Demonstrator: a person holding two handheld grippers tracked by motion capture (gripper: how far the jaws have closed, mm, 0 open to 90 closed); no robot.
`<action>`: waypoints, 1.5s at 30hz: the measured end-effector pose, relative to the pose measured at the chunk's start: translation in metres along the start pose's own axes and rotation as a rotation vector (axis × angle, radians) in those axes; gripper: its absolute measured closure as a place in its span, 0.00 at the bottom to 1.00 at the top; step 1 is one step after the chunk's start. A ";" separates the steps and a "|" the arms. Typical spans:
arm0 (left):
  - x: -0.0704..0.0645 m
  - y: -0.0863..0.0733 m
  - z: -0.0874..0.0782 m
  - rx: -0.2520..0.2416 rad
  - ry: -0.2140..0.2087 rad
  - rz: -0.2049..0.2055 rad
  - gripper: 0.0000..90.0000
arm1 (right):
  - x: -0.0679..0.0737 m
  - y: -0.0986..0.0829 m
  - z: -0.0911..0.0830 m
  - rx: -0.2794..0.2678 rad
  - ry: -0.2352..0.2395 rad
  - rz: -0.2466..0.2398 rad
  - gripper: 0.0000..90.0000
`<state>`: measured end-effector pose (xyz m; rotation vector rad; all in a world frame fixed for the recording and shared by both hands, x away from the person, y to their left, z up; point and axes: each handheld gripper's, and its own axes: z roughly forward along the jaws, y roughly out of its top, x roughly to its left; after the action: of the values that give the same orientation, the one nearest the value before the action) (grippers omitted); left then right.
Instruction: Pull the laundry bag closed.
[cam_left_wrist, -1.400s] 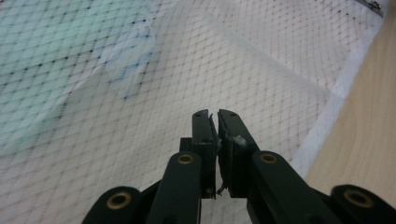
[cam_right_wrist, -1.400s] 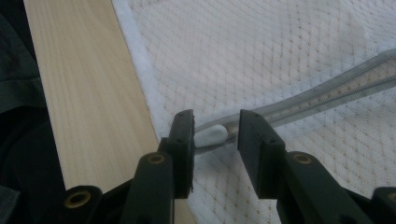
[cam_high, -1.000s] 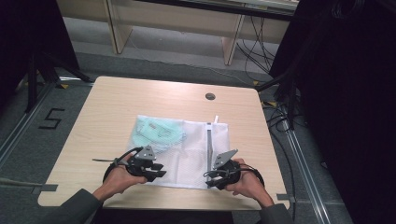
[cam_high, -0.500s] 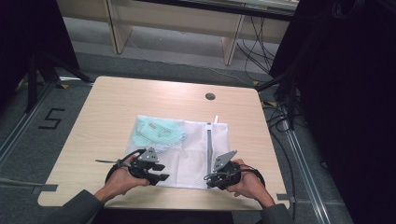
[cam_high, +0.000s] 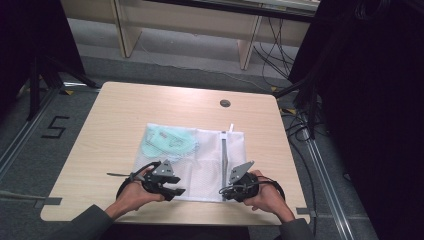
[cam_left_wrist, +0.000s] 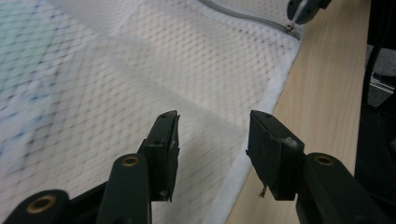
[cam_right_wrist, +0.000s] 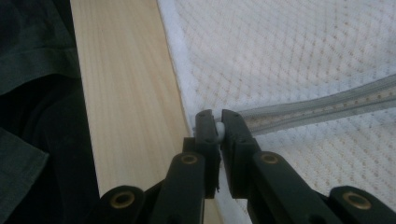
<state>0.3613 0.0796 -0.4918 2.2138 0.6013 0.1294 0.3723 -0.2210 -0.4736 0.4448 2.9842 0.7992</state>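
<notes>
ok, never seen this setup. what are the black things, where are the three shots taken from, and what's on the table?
There is no robot here: a person holds a hand-held tool with two black jaws in each hand. The high view looks down from above the person's side of the wooden table. The other two pictures come from cameras riding on the tools, each looking along its own jaws.

On the table lies a white mesh laundry bag with a grey zipper running along it and something pale green inside.

The left tongs are open, jaws apart, hovering over the bag's near edge with nothing between them. The right tongs are shut on a small white zipper pull at the near end of the zipper, by the bag's edge. It looks like zipper work is in hand, though which way cannot be told.
</notes>
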 end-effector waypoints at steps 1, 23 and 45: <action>-0.004 0.001 0.004 -0.008 -0.019 0.011 0.58 | 0.000 0.001 -0.001 -0.008 0.000 -0.001 0.96; -0.061 0.031 0.071 -0.071 0.007 0.187 0.64 | -0.004 0.007 -0.014 -0.082 -0.035 0.032 0.96; -0.064 0.038 0.084 -0.032 0.026 0.318 0.98 | -0.004 0.007 -0.013 -0.075 -0.042 0.059 0.96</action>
<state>0.3429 -0.0293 -0.5122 2.2653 0.2553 0.3299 0.3767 -0.2226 -0.4589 0.5412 2.9039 0.8912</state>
